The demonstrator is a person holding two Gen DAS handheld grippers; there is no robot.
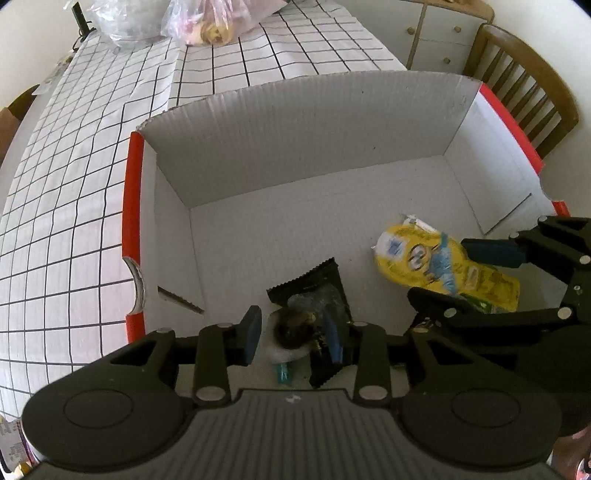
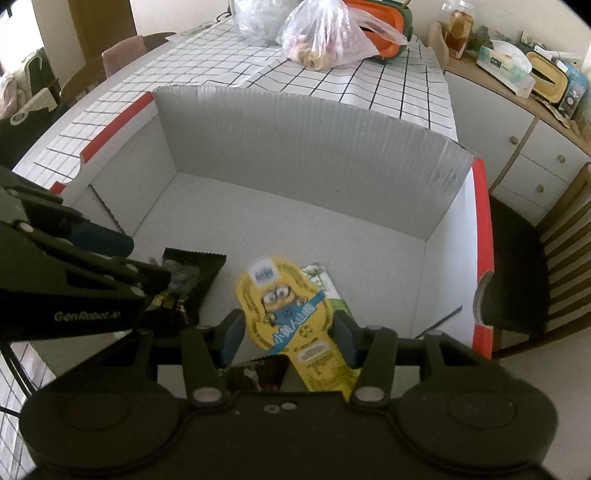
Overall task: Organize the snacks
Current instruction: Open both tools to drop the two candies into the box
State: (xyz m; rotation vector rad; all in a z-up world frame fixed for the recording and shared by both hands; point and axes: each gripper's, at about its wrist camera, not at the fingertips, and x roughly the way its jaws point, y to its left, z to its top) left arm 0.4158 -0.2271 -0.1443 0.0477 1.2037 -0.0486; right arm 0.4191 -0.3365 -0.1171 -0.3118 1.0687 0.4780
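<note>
A white cardboard box [image 1: 295,122] with red edges stands on the checked table; it also shows in the right wrist view [image 2: 314,133]. My left gripper [image 1: 291,332] is inside the box with its jaws apart around a black snack packet [image 1: 317,291], which lies on the box floor. My right gripper [image 2: 288,332] holds a yellow Minions snack pack [image 2: 284,306] between its pads, low in the box. The yellow pack [image 1: 439,262] and right gripper show at the right of the left wrist view. The black packet [image 2: 184,277] lies left of the yellow pack.
Clear plastic bags [image 2: 325,37] of food sit at the table's far end, beside an orange container [image 2: 384,22]. A wooden chair [image 2: 554,258] stands right of the box. A white cabinet [image 2: 517,140] with jars and tissue boxes stands behind it.
</note>
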